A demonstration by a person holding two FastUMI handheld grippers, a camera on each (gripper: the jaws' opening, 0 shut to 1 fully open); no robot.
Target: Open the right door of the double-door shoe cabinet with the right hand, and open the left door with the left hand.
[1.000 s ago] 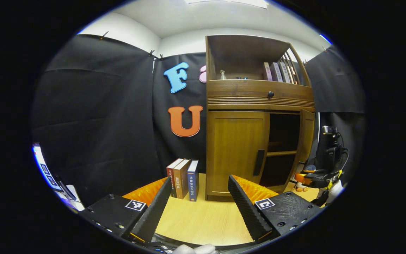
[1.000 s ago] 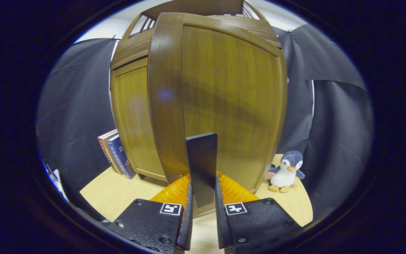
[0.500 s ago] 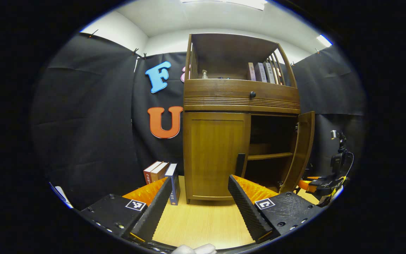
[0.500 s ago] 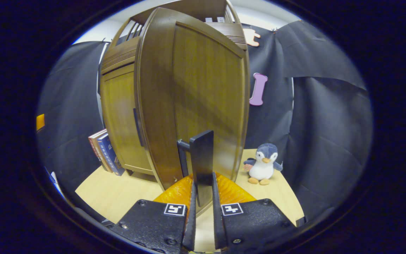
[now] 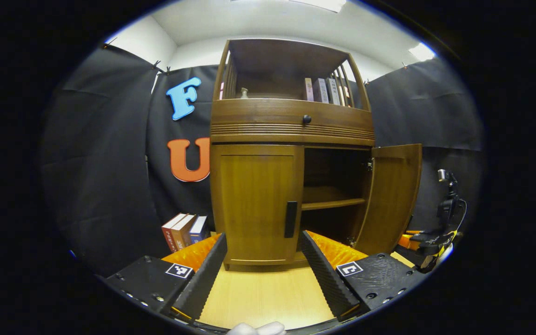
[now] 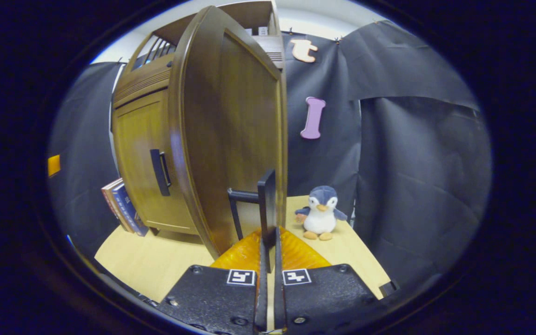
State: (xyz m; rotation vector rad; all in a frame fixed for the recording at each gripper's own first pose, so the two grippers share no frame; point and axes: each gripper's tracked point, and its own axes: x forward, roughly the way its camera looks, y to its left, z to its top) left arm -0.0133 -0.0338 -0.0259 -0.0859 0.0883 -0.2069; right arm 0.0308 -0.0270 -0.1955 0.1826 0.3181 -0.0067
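Right gripper (image 6: 268, 242) clamped on upright right-door handle (image 6: 266, 204), right door (image 5: 391, 195) swung wide toward 3 o'clock, left gripper (image 5: 263, 263) spread open facing closed left door (image 5: 256, 200), its vertical handle (image 5: 291, 219) at 12 o'clock.

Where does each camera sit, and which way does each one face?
Left gripper view: rides on the open left gripper, facing the cabinet's closed left door; a gloved fingertip shows below.
Right gripper view: rides on the right gripper, shut on the right door's handle, facing a toy penguin.
Shared: left door, open right door, books.
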